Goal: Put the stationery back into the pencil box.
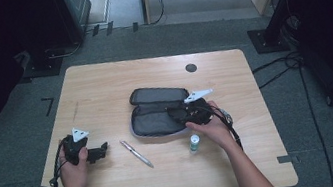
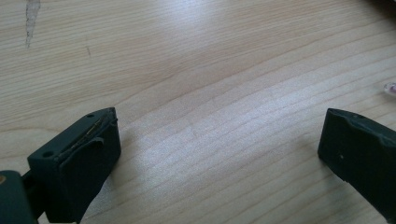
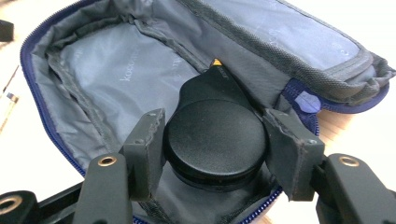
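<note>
The right gripper (image 3: 215, 140) pinches a round black case (image 3: 215, 140) over the open pouch (image 3: 93, 70), seemingly just above the lining. Lower it flat, release gently. The left gripper (image 2: 215, 149) idles, spread.

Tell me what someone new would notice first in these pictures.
The open grey pouch in the middle of the wooden table draws the eye first, with the right gripper closed on a round black object just inside it. The left gripper rests open on the table at the left, and a pen and a small green-capped bottle lie just in front of the pouch.
</note>
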### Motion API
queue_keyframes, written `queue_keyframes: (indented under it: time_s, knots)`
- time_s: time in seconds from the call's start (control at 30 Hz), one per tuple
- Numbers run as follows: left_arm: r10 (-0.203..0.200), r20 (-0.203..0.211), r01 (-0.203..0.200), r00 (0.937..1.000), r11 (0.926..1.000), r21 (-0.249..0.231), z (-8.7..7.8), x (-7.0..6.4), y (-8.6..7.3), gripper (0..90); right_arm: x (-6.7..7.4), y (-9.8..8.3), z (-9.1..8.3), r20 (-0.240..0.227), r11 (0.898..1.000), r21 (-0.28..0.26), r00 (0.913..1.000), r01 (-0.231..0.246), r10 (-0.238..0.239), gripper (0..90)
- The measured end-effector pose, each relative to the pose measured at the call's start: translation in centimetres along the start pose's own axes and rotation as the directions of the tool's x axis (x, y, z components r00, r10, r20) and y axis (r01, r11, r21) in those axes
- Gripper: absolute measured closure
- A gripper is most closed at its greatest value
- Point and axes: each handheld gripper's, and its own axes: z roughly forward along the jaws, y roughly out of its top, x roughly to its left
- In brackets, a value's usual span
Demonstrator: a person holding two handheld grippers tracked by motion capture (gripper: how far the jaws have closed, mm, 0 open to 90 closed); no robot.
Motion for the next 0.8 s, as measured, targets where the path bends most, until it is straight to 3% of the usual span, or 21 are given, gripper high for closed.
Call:
queue_keyframes:
  time_s: [0.43, 0.8]
  knots:
    - [0.0, 0.0, 0.0, 1.0, 1.0, 0.0, 0.0, 0.0, 0.0, 0.0, -0.2, 0.0, -0.6, -0.01, 0.999, -0.028, 0.9991, -0.041, 0.04, 36.4]
    - [0.0, 0.0, 0.0, 1.0, 1.0, 0.0, 0.0, 0.0, 0.0, 0.0, 0.1, 0.4, -3.8, 0.0, 0.992, -0.114, 0.999, -0.046, 0.046, 43.6]
